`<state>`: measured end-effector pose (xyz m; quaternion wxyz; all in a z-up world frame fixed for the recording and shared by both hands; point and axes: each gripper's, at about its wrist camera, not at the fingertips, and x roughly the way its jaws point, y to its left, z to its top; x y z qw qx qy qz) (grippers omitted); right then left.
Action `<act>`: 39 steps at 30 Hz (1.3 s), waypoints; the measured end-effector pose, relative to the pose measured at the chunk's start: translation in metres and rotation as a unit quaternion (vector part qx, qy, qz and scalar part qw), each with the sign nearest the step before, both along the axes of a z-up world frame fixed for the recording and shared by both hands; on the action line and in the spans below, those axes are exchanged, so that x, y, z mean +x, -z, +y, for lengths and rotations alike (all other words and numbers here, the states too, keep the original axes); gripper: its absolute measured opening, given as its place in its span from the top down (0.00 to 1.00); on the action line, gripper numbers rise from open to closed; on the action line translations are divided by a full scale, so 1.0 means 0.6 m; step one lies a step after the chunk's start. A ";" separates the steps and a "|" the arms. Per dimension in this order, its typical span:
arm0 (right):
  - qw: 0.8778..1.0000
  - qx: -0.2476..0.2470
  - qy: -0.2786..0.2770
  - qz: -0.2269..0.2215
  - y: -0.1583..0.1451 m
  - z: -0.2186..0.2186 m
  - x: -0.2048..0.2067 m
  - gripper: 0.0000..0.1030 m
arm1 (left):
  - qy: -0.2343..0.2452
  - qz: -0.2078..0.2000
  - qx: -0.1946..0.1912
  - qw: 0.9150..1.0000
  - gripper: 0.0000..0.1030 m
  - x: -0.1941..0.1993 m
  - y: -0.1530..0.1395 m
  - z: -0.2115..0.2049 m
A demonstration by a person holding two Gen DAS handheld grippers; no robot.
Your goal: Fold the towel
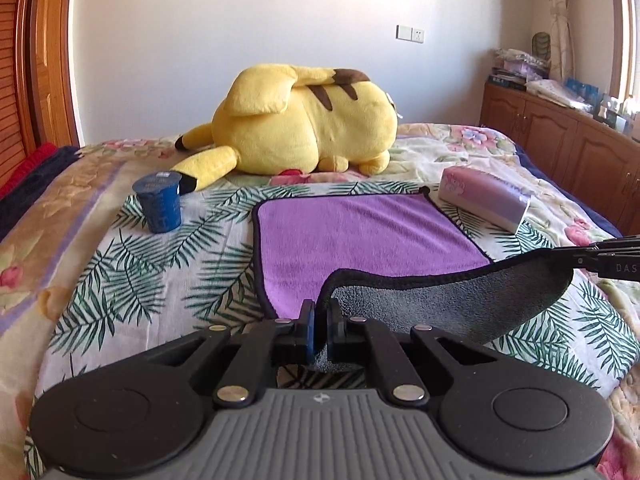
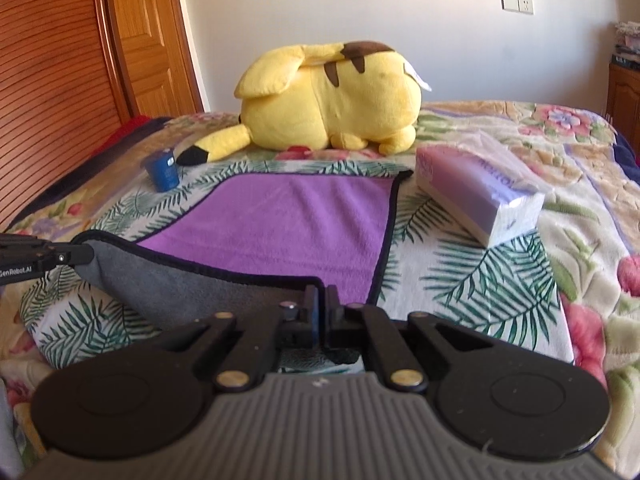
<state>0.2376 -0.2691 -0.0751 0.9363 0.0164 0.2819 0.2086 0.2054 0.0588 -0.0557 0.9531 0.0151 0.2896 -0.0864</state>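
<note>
Right now, towel: you've got the purple towel (image 1: 360,236) lying flat on the bed (image 1: 100,280), near edge lifted so its grey underside shows.
Left gripper: your left gripper (image 1: 320,320) is pinched tight on the near left corner of that towel.
Right gripper: your right gripper (image 2: 322,308) is clamped on the near right corner; the hem sags between the two of you.
Handling: looks soft, light and floppy, no stiffness at all, so it should drape wherever you carry it. Plush pile, likely grippy rather than slick; nothing fragile here.
Where to hold: the dark bound hem at the corners is your best bite, and that's where you both are.
Count: one towel, two grippers.
Neighbours: one blue cup (image 1: 159,202) just beyond the far left corner, one tissue pack (image 2: 476,192) beside the far right edge, one yellow plush toy (image 1: 304,120) farther back.
Next, as I read it: carry both corners evenly toward the far hem, keeping clear of cup and tissues.
</note>
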 end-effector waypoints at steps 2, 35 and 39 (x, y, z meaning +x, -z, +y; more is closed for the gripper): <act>1.000 0.000 -0.003 -0.008 -0.005 0.001 0.001 0.97 | 0.004 -0.004 0.002 1.000 1.00 0.004 -0.003 -0.002; 0.996 -0.038 -0.016 -0.081 -0.056 0.026 0.033 0.97 | 0.050 -0.053 0.037 0.997 1.00 0.077 -0.072 -0.023; 0.995 -0.042 -0.013 -0.088 -0.063 0.027 0.045 0.97 | 0.043 -0.077 0.047 0.995 1.00 0.081 -0.084 -0.025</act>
